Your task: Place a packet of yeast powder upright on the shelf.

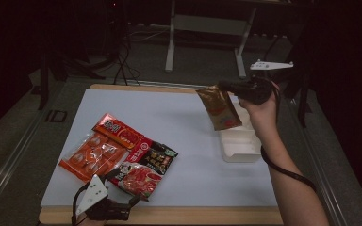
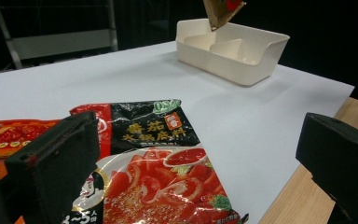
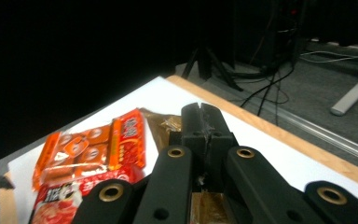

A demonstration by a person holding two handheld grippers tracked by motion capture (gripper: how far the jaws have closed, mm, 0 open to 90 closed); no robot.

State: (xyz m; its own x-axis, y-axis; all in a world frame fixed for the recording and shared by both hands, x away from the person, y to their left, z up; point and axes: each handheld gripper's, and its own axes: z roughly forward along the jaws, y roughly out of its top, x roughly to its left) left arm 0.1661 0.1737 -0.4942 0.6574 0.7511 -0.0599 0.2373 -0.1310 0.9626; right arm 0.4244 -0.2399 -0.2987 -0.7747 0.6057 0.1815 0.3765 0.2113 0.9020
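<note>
Right gripper point(image 1: 232, 87) pinches the brown pouch's point(image 1: 220, 108) top edge above the far-right white tray point(image 1: 239, 151), soft and floppy, while the near-left gripper point(image 1: 122, 207) waits spread.

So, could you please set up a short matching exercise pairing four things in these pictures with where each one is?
Things:
1. brown packet
2. white tray
3. orange packet
4. tomato packet

Places:
A. lying farthest left on the table
B. held in the air by the right gripper
C. just ahead of the open left gripper
D. below the held packet

Pairs: 1-B, 2-D, 3-A, 4-C
</note>
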